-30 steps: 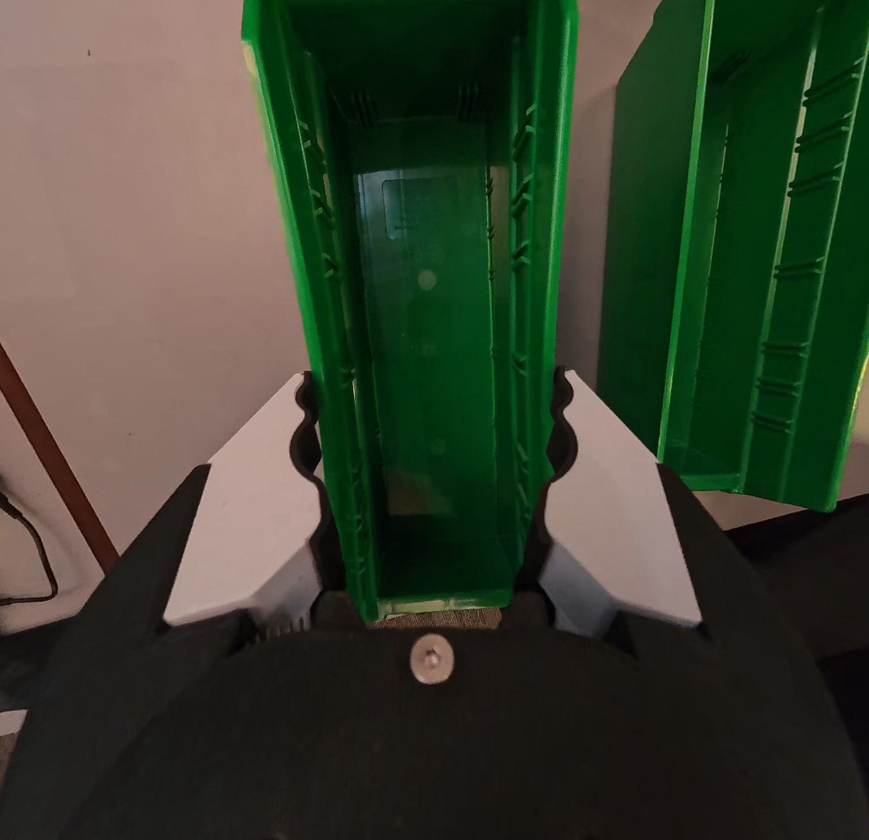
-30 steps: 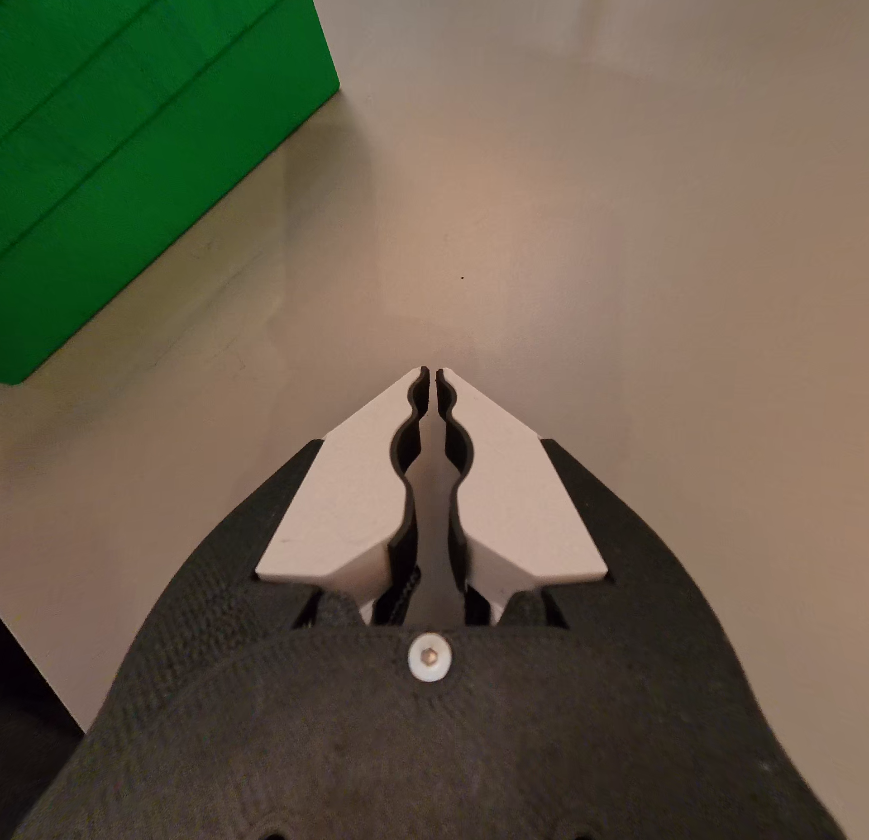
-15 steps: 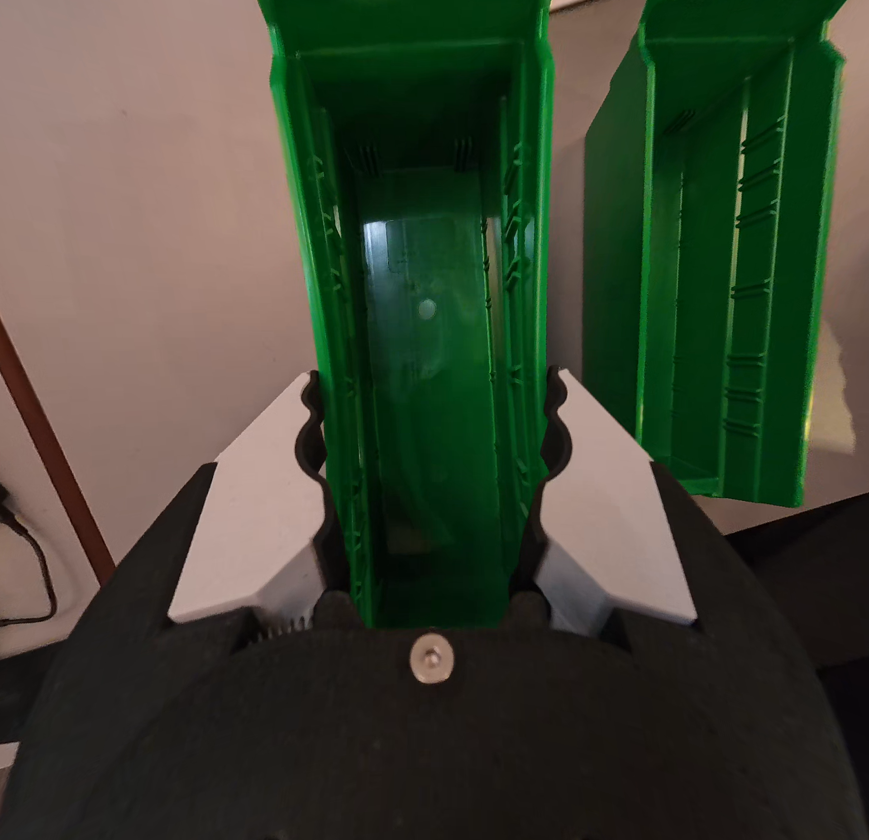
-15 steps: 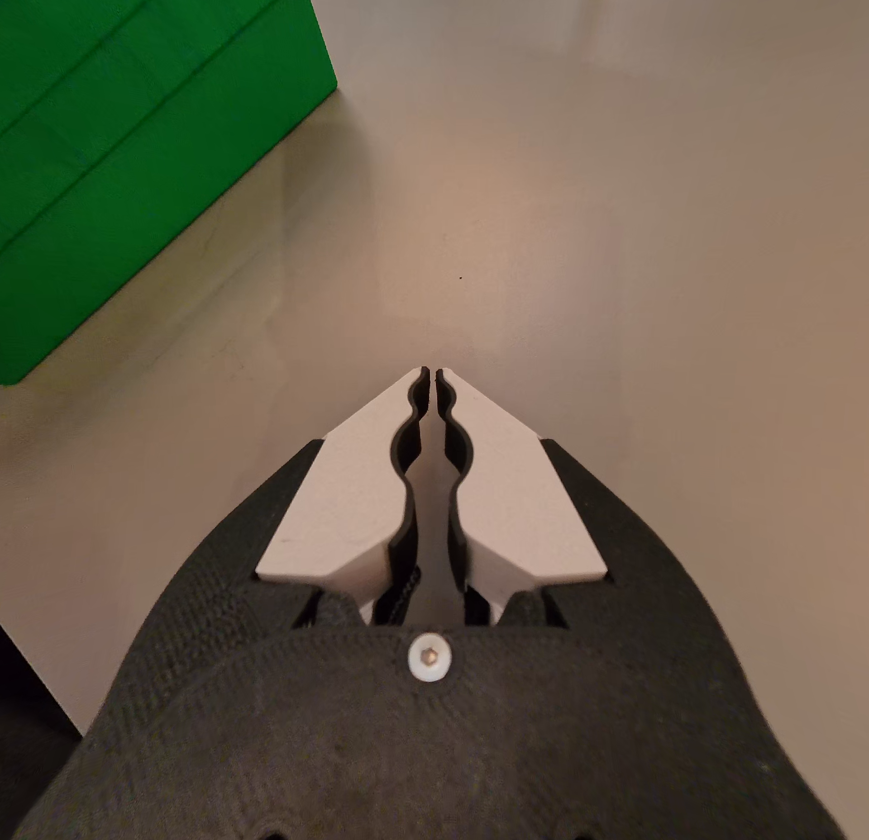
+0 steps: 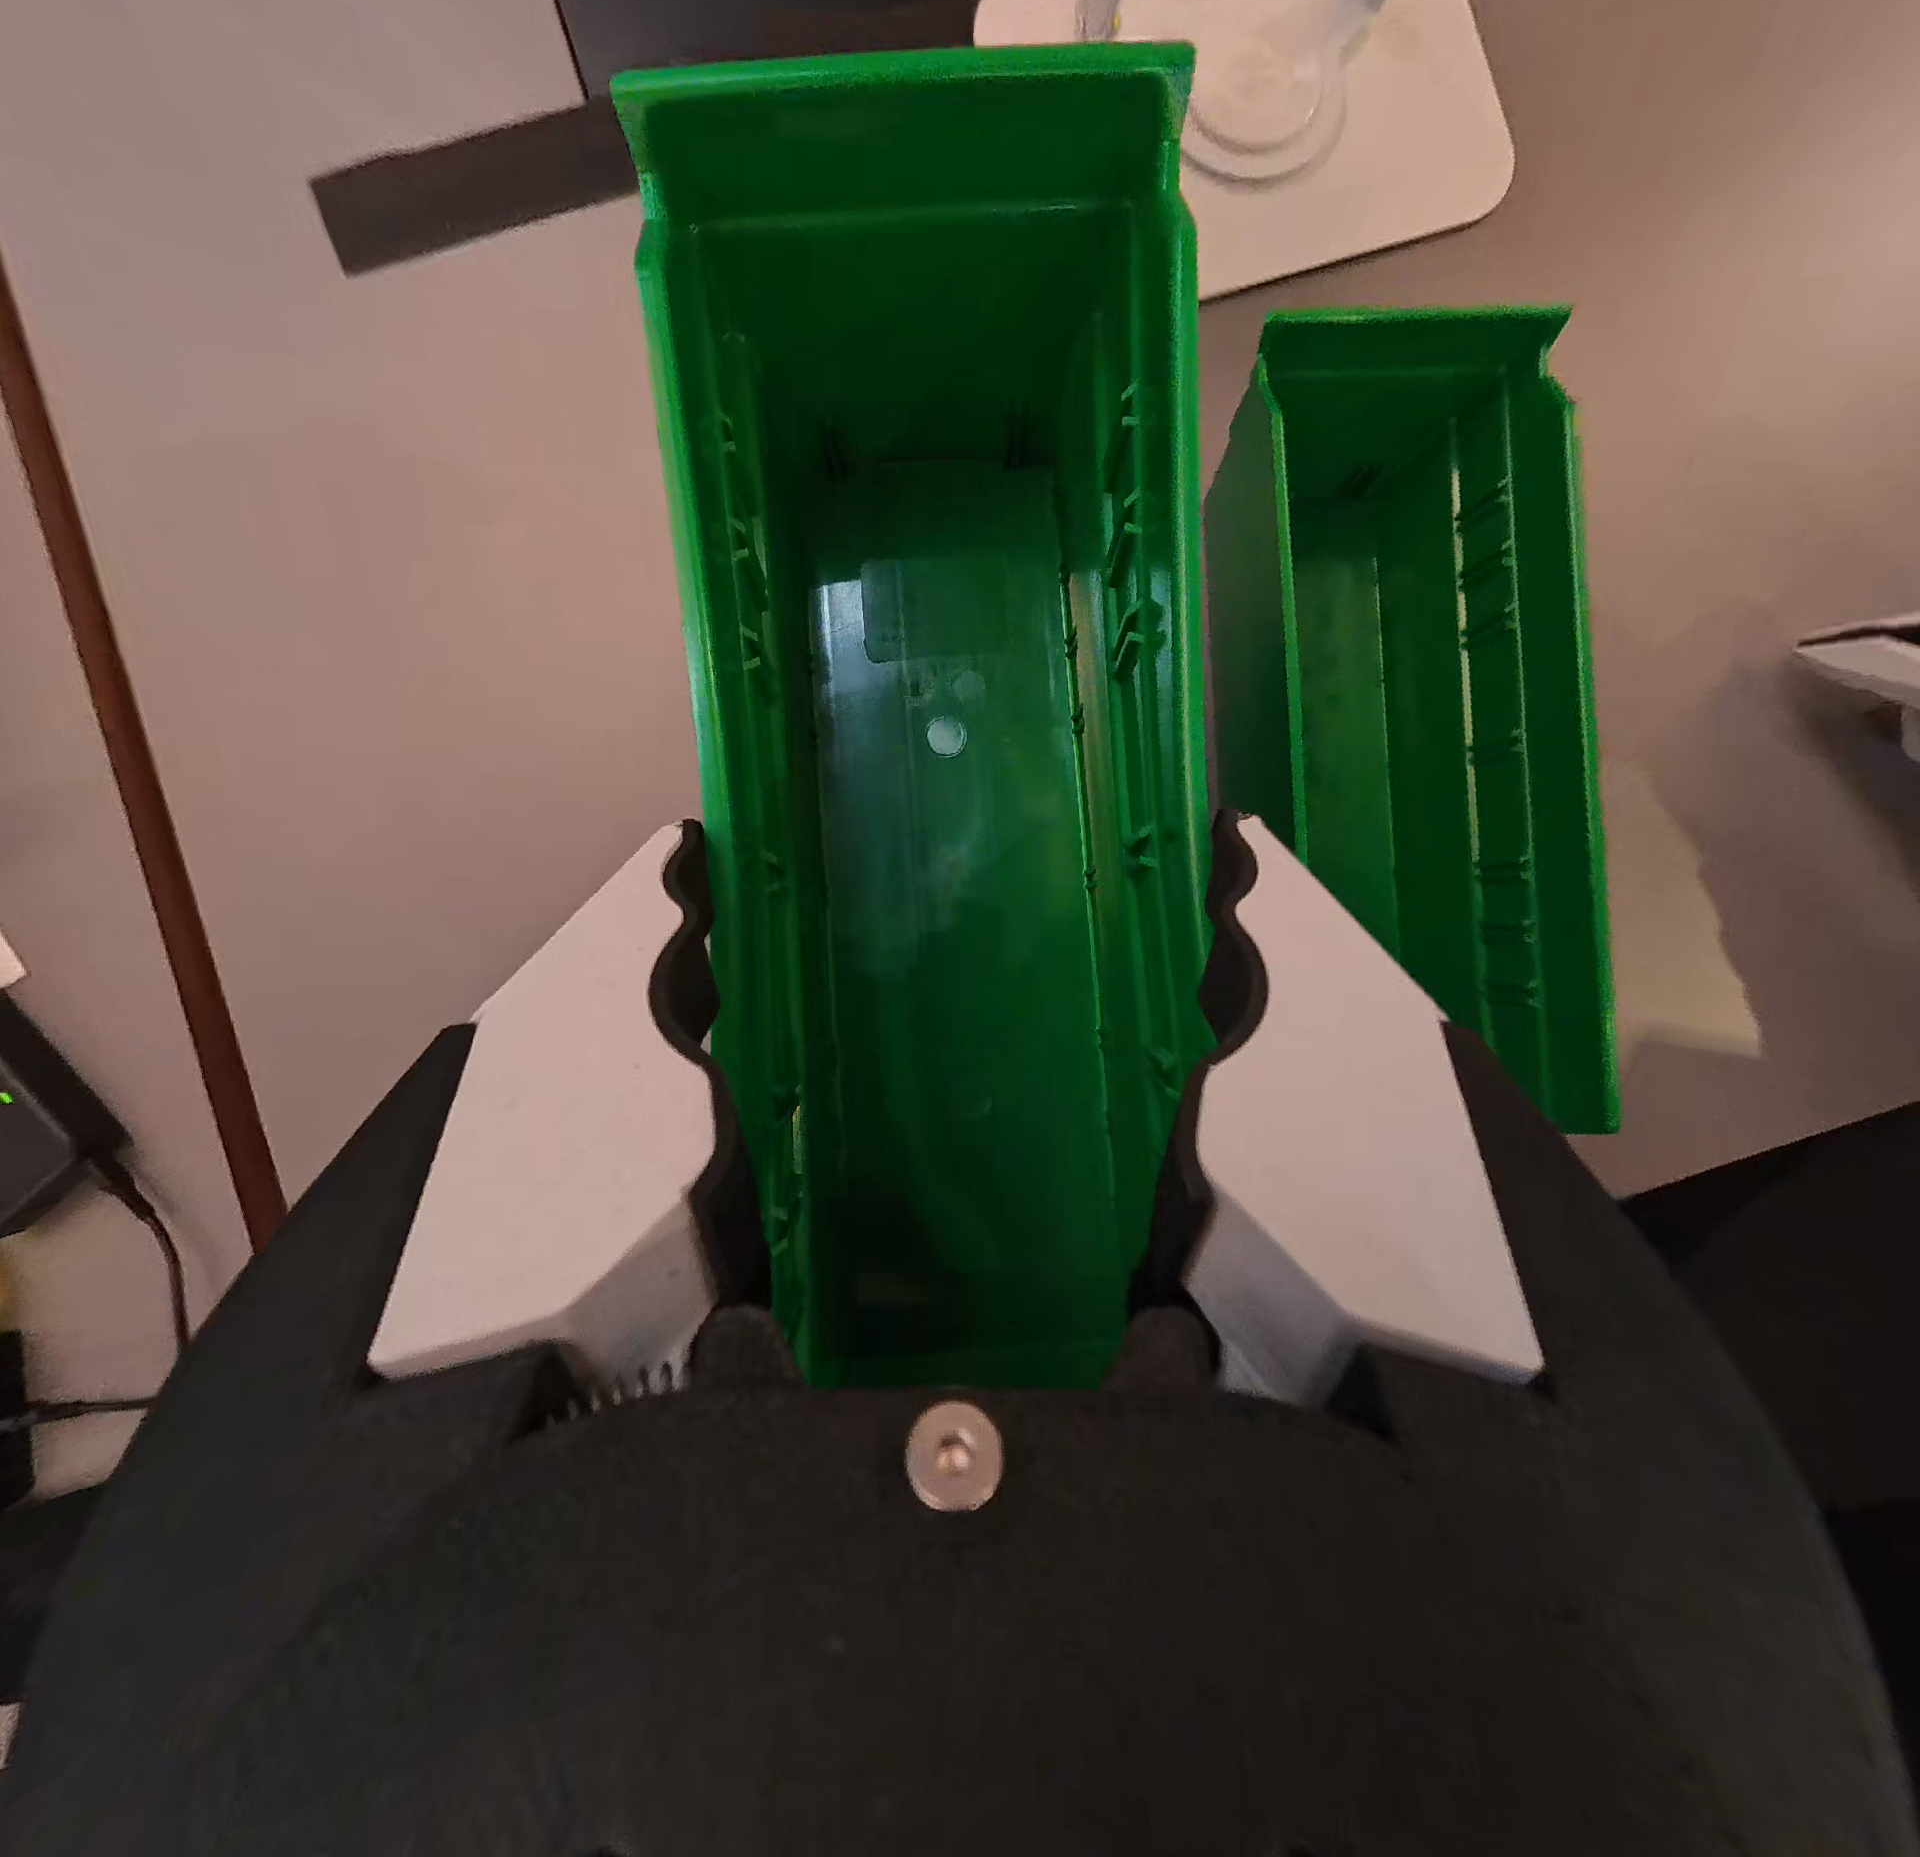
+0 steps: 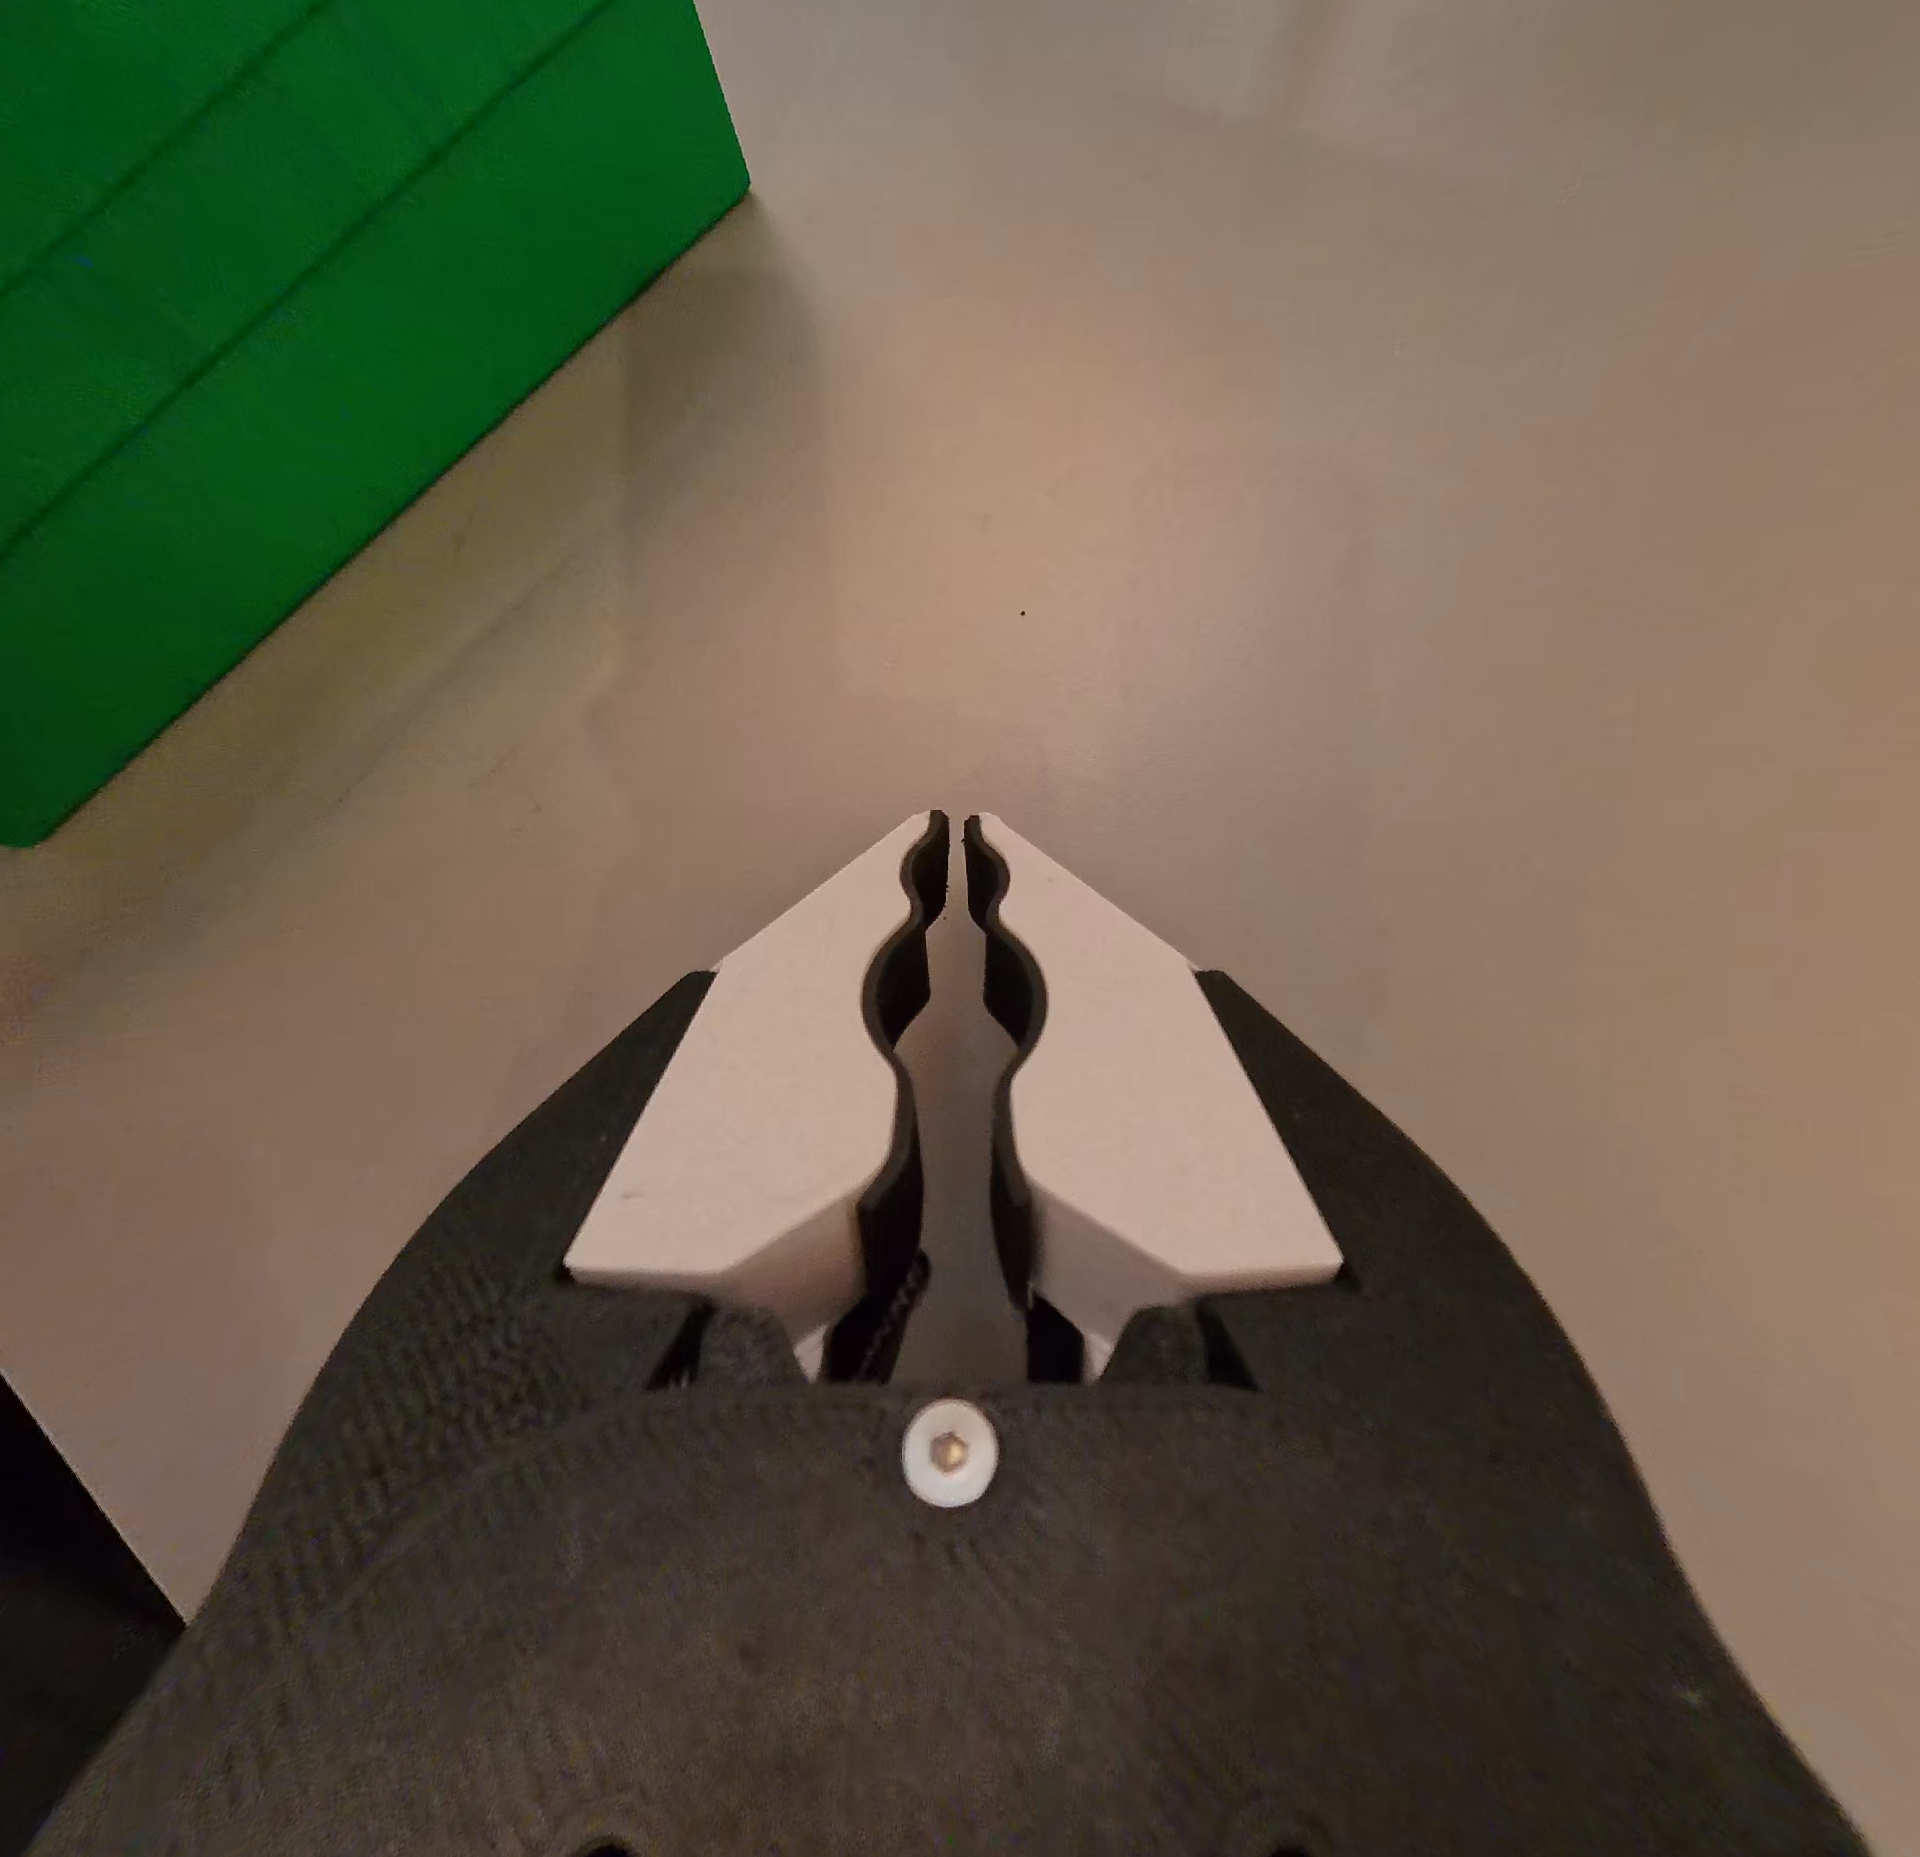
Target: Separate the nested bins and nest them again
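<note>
Clamping hard, the left gripper (image 5: 954, 934) has its white fingers (image 5: 582, 1111) pressed against the two long outer walls of a green bin (image 5: 935, 664), one finger on each side, with the near end of the bin right up against the gripper's black body. That held bin points straight away from the camera, open side facing us, so we look down into its glossy floor and the ribbed inner walls. Whether it touches the pale table (image 5: 416, 560) cannot be told from here.

Just to the right of the held bin sits a second green bin (image 5: 1455, 685), apart from it, also open toward the camera and reaching to the table's near edge. Beyond the held bin's far end lie a black strip (image 5: 468, 202) and a pale rounded slab (image 5: 1382, 176) with something clear standing on it. Left of the held bin, a brown bar (image 5: 135, 768) slants past the table.

Over on the right wrist view, the right gripper (image 6: 954, 841) hangs above bare table (image 6: 1351, 457), its fingers nearly together with only a sliver of gap at the tips and nothing between them. A green bin (image 6: 312, 332) lies up and to the left of that gripper, well clear of the fingertips, showing only its outer wall.
</note>
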`<state>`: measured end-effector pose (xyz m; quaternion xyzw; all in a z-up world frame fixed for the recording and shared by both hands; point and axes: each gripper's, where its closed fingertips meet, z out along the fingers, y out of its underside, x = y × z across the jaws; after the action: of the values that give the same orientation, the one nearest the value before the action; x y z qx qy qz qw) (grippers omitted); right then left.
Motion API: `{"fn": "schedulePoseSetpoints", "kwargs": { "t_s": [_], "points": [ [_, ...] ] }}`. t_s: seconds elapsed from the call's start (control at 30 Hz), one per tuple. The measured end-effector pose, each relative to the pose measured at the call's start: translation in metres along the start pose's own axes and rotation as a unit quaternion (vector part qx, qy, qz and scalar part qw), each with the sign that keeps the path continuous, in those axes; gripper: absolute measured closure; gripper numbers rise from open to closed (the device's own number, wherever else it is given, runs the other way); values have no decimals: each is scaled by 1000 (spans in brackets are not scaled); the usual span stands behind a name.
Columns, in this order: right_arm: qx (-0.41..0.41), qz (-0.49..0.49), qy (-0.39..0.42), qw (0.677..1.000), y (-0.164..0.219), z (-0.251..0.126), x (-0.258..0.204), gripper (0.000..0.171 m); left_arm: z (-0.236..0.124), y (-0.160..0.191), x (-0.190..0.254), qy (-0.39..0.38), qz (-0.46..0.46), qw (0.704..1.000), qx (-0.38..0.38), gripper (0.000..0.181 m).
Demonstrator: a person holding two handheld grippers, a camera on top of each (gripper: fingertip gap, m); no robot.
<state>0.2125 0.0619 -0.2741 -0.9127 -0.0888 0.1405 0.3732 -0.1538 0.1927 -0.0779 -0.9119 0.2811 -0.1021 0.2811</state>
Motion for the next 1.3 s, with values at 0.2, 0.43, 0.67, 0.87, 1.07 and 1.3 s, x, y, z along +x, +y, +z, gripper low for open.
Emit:
{"fn": "schedulePoseSetpoints", "kwargs": {
  "t_s": [0.2, 0.43, 0.67, 0.87, 1.07, 1.3],
  "points": [
    [0, 0, 0, 1000, 0, 0, 0, 170, -16, -19, 8, 17, -4, 999, 39, 87],
    [-1, 0, 0, 1000, 0, 0, 0, 170, -34, -48, 35, 29, 15, 997, 71, 88],
    [27, 2, 9, 1000, -12, -5, 0, 171, -38, -84, 116, 81, 60, 991, 87, 87],
    [34, 21, 16, 999, -13, -10, 12, 171, -7, -103, 215, 148, 99, 981, 83, 87],
    [66, 61, 49, 995, -20, -20, 33, 168, 38, -96, 311, 208, 114, 969, 64, 87],
    [98, 121, 112, 981, -21, -37, 73, 158, 97, -75, 353, 182, 108, 976, 51, 85]
  ]
}}
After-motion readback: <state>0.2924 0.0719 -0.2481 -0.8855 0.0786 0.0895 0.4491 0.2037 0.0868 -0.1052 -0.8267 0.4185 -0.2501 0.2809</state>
